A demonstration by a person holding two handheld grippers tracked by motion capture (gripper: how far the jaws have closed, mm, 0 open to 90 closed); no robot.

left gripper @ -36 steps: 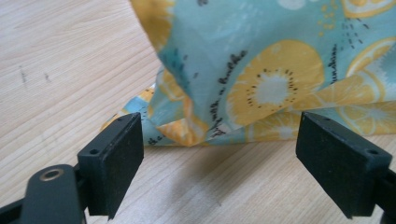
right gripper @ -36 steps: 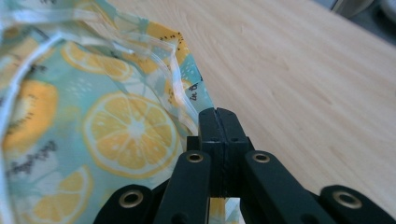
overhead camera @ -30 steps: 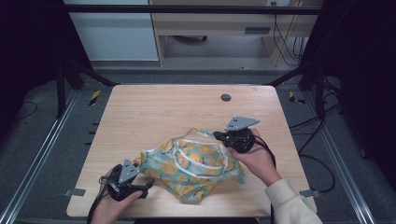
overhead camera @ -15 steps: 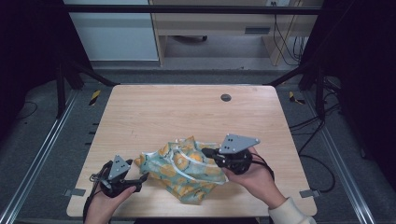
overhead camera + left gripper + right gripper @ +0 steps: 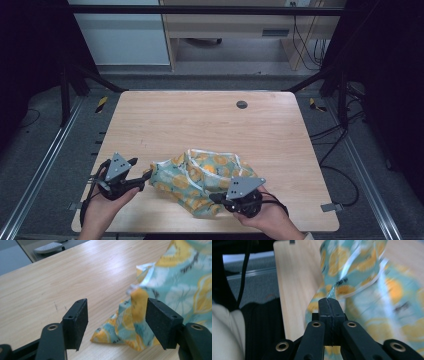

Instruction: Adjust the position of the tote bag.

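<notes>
The right gripper (image 5: 220, 197), fingers pinching the crumpled teal lemon-print cloth (image 5: 200, 180), has dragged it toward six o'clock, while the left gripper (image 5: 117, 322) waits spread at its corner.

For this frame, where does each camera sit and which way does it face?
High view: above the person's side, facing forward and down on the table; both hands show.
Left tool view: on the left tool, facing the cloth; open jaws show.
Right tool view: on the right tool, shut on cloth.
All share the cloth.

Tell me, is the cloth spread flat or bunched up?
Bunched up. The cloth lies in a crumpled heap with raised folds on the table, and the right gripper pinches one edge.
</notes>
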